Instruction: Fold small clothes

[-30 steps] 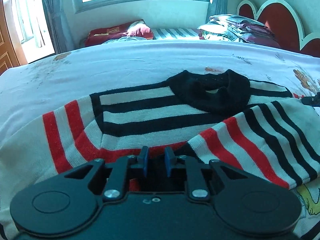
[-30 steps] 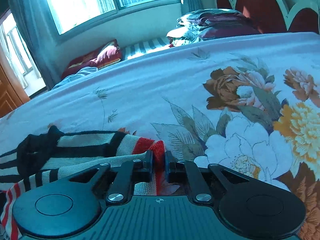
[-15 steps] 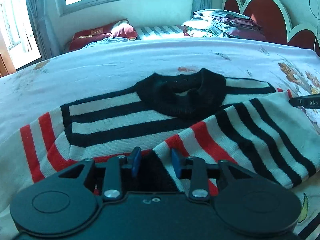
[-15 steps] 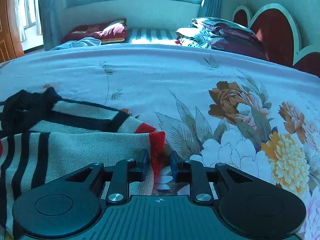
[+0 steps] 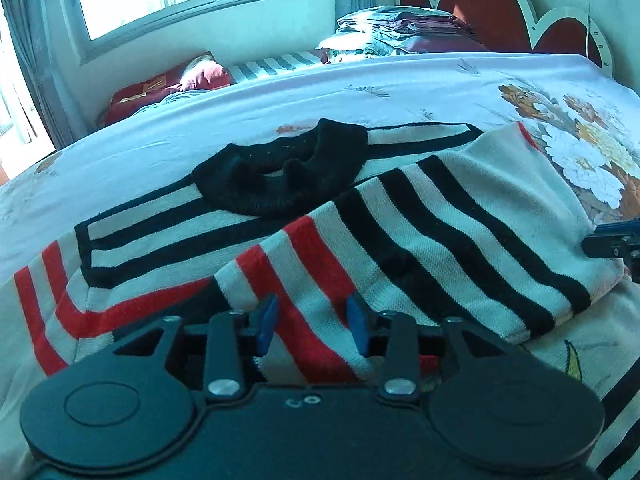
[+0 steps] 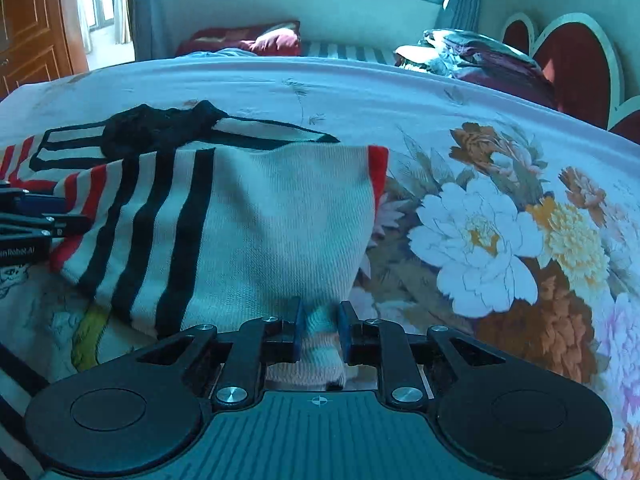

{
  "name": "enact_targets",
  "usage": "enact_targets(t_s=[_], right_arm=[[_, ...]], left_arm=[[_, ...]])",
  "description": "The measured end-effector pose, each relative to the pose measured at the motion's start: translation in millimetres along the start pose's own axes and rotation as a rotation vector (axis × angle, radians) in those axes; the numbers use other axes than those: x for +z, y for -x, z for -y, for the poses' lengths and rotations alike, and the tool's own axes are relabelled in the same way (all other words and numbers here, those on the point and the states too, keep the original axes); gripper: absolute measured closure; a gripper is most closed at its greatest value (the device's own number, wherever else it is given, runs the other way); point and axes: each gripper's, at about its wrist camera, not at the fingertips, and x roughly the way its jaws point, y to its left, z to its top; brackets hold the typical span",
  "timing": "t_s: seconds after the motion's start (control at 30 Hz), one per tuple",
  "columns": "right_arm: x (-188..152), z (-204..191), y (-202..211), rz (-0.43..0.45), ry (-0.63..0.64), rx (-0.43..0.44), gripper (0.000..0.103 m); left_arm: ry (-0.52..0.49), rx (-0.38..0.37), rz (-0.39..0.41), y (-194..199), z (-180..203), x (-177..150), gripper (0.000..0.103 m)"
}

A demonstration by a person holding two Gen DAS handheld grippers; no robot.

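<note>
A small striped sweater (image 5: 420, 232), white with black and red stripes and a black collar (image 5: 280, 176), lies on the bed with one sleeve folded across its body. My left gripper (image 5: 312, 320) is open, its blue pads (image 5: 266, 320) on either side of the red-striped fabric. My right gripper (image 6: 320, 332) has its pads apart around a bunch of the sweater's white fabric (image 6: 260, 232), and its tip shows at the right edge of the left wrist view (image 5: 612, 240).
The bed has a floral sheet (image 6: 480, 232). A stack of folded bedding (image 5: 400, 28) and a red headboard (image 5: 500, 8) lie at the far right. A red pillow (image 5: 160, 88) sits under the window. A wooden door (image 6: 32, 32) is at left.
Both grippers have opened, letting go of the sweater sleeve they carried across the body. The sleeve now lies folded over the sweater's front.
</note>
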Motion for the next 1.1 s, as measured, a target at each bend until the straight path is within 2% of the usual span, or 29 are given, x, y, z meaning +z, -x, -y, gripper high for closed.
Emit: enact_targets(t_s=[0.1,0.13,0.23,0.3,0.33,0.37,0.4,0.43,0.53,0.57,0.6,0.67,0.73,0.8,0.87,0.97,1.1], right_arm=[[11,9,2,0.0,-0.051,0.033,0.084],[18,10,2,0.023,-0.059,0.042,0.084],[47,2,-5,0.1,-0.064,0.084,0.084],[66,-9,-24,0.11,-0.062,0.14,0.084],[73,-14,-36,0.102,-0.07,0.176,0.084],[78,-17,-45,0.094,-0.078,0.2,0.084],[81,-19,-53,0.083,-0.083,0.225,0.084],[84,-21,-60,0.073,-0.076,0.241,0.084],[85,-21,-69,0.078,0.001,0.23,0.085],[85,-14,-71,0.081,0.012,0.186,0.096],[85,0,-73,0.081,-0.018,0.144,0.103],[86,22,-76,0.076,-0.079,0.083,0.103],[86,32,-78,0.068,-0.114,0.116,0.103],[86,27,-77,0.073,-0.077,0.097,0.103],[86,19,-72,0.078,-0.035,0.07,0.103],[81,13,-45,0.117,-0.021,0.099,0.103],[54,2,-14,0.094,-0.02,0.151,0.103]], left_arm=[[0.026,-0.005,0.004,2,-7,3,0.059],[0.025,0.001,0.02,3,-5,8,0.059],[0.021,-0.015,0.075,1,9,32,0.047],[0.033,-0.05,0.09,-6,21,49,0.046],[0.048,-0.078,0.081,-11,27,57,0.051],[0.07,-0.113,0.067,-17,31,62,0.062],[0.084,-0.136,0.049,-23,34,66,0.068],[0.092,-0.126,0.028,-31,35,66,0.077],[0.11,-0.081,0.003,-45,22,57,0.075],[0.106,-0.04,0.01,-43,13,53,0.075],[0.093,0.02,0.01,-42,3,47,0.075],[0.112,0.065,0.014,-39,-18,35,0.058],[0.143,0.035,0.011,-38,-33,31,0.056],[0.119,0.049,0.007,-37,-29,34,0.056],[0.114,0.061,0.007,-32,-24,37,0.062],[0.107,0.031,0.041,-10,-10,36,0.061],[0.088,-0.008,0.04,14,20,20,0.061]])
